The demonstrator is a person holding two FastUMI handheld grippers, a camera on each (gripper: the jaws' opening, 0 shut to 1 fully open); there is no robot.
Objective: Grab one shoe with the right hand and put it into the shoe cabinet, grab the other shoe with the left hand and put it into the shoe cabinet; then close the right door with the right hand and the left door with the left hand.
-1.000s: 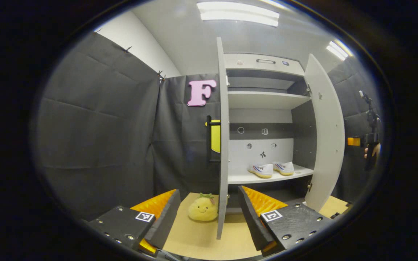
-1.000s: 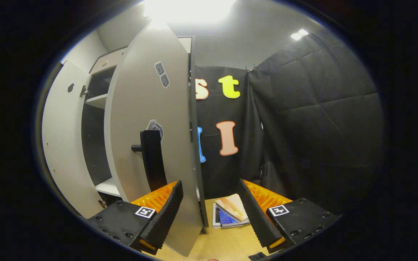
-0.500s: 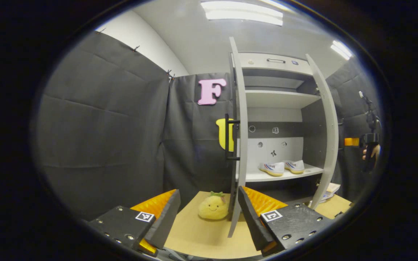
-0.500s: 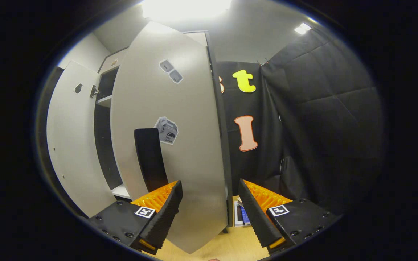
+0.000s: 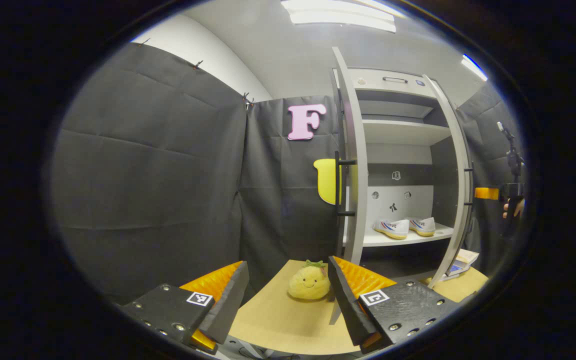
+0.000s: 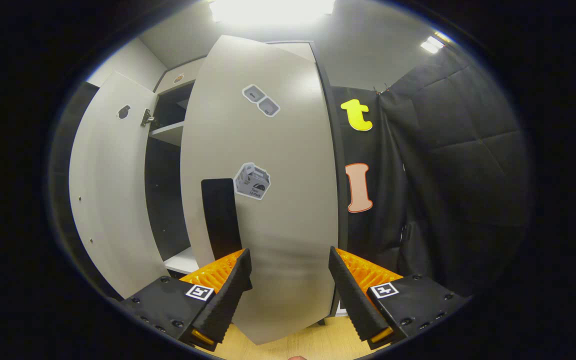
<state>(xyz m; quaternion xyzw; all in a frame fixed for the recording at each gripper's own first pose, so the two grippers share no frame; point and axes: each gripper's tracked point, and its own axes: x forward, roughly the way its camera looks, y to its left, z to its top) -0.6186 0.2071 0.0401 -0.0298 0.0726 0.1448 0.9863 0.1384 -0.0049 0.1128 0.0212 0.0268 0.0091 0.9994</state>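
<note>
Both shoes [image 5: 404, 227] sit side by side on the cabinet's [image 5: 398, 132] lower shelf, at 3 o'clock in left view, so the stowing part looks done. Change over last sec: R door [image 6: 268, 200] has swung from near edge-on to broad face toward R claw [image 6: 288, 295], which is released w/ nothing between its fingers, close to the door panel beside the black handle [image 6: 220, 217]; contact can't be told. Door is partway shut, gap still at 9 o'clock in right view. L claw [image 5: 285, 300] also released, empty, low over the counter [image 5: 278, 320] near a plush toy [image 5: 309, 282]. L door [image 5: 355, 175] is at 1 o'clock, still open. Next, prob: finish R door, then L.
</note>
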